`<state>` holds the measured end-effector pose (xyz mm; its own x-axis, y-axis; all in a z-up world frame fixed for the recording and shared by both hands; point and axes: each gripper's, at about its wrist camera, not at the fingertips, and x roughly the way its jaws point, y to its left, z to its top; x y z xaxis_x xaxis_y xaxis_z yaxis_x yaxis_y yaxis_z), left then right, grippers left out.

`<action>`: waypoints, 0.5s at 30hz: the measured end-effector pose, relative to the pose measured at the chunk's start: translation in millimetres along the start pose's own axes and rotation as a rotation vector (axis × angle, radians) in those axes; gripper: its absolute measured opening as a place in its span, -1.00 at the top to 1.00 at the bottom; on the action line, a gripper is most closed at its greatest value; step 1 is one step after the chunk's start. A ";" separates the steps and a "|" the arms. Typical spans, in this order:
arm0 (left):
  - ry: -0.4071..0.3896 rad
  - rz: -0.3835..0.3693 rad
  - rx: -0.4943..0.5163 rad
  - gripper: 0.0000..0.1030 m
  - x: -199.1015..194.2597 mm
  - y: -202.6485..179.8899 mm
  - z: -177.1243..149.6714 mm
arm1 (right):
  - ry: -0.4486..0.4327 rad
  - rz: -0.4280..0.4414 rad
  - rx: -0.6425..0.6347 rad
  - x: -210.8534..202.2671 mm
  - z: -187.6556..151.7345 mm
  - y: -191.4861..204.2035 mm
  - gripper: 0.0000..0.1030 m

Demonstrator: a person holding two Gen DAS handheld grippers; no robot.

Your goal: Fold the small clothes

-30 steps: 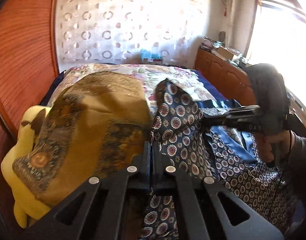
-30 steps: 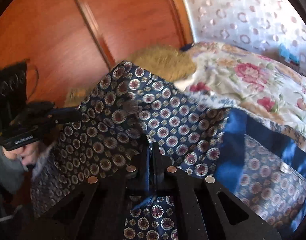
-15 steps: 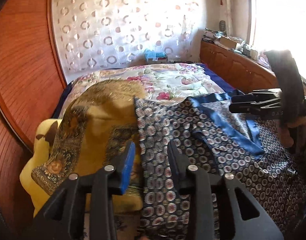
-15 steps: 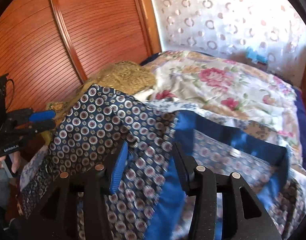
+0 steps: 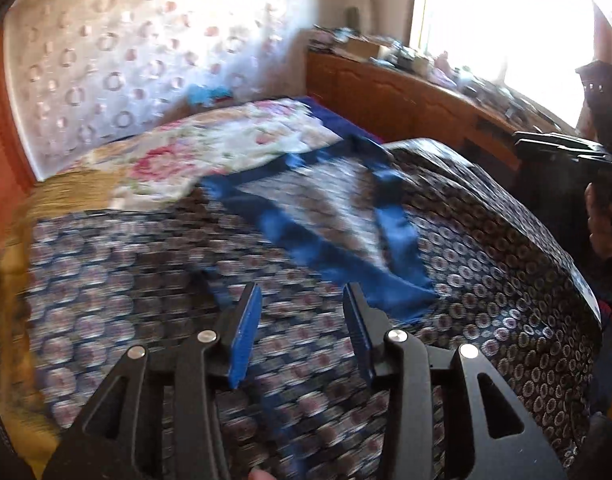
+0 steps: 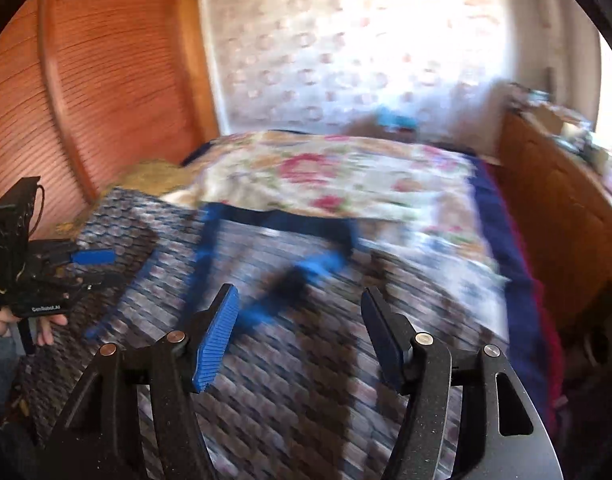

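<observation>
garment: the navy patterned cloth with blue trim (image 5: 486, 248) is spread out on the bed (image 6: 346, 168), covering the near part of it, right under both my grippers

left gripper (image 5: 301, 320): jaws wide apart, nothing in them, hovering just over the patterned fabric

right gripper (image 6: 301, 320): same deal, jaws spread and empty, above the cloth; from the left view it sits off at the right edge near the window side

feel, my guess: thin, light and floppy, looks kinda satiny so probably slippery. Zero stiffness, it'll droop from wherever I pinch it and slide on itself when stacked

blue trim (image 6: 209, 248): the plain blue bands look like a doubled hem, so likely a bit thicker and grippier than the printed middle

where I'd grab: an edge or corner on each side, ideally on the trim, one gripper per corner so the fold stays square. Pinching the flat middle would probably just bunch it

watch out for: picking up the floral bedspread (image 5: 225, 148) underneath along with it, and the mustard cloth (image 6: 153, 176) lying beside the far left edge

blur: both views are smeared, so can't tell exactly where the corners are
</observation>
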<state>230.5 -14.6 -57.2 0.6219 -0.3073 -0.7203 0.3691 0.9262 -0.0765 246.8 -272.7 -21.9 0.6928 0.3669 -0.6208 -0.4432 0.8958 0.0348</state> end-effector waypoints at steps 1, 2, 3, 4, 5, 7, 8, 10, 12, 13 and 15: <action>0.010 -0.011 0.008 0.19 4.0 -5.5 0.6 | 0.010 -0.040 0.023 -8.1 -9.9 -14.3 -0.26; 0.022 -0.022 0.019 0.18 9.8 -11.3 1.8 | 0.021 -0.069 0.044 -13.6 -17.9 -25.8 -0.26; 0.035 -0.033 0.032 0.17 17.0 -18.2 2.7 | 0.030 -0.085 0.059 -16.8 -23.4 -34.0 -0.26; 0.043 -0.037 0.041 0.16 20.1 -21.9 3.3 | 0.046 -0.114 0.089 -21.3 -35.0 -48.7 -0.26; 0.052 -0.039 0.052 0.16 24.5 -26.5 3.5 | 0.055 -0.131 0.108 -23.6 -42.5 -57.9 -0.26; 0.072 -0.039 0.070 0.14 31.7 -33.8 2.0 | 0.077 -0.165 0.151 -25.8 -58.5 -73.4 -0.26; 0.080 -0.039 0.074 0.14 35.1 -36.7 2.3 | 0.092 -0.179 0.179 -25.5 -68.9 -82.7 -0.26; 0.091 -0.039 0.083 0.13 39.1 -39.1 0.1 | 0.113 -0.193 0.217 -24.5 -83.6 -94.6 -0.26; 0.090 -0.029 0.098 0.08 41.7 -43.4 -2.1 | 0.125 -0.196 0.245 -23.8 -93.4 -100.9 -0.26; 0.086 -0.023 0.105 0.06 43.4 -45.6 -3.5 | 0.130 -0.194 0.261 -23.7 -98.3 -104.5 -0.26; 0.071 -0.021 0.104 0.04 42.6 -48.0 -4.9 | 0.141 -0.192 0.289 -22.9 -106.5 -109.5 -0.26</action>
<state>235.9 -71.1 -87.6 0.5639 -0.3068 -0.7668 0.4537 0.8909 -0.0228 218.8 -405.9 -94.9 0.6535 0.1655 -0.7386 -0.1203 0.9861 0.1146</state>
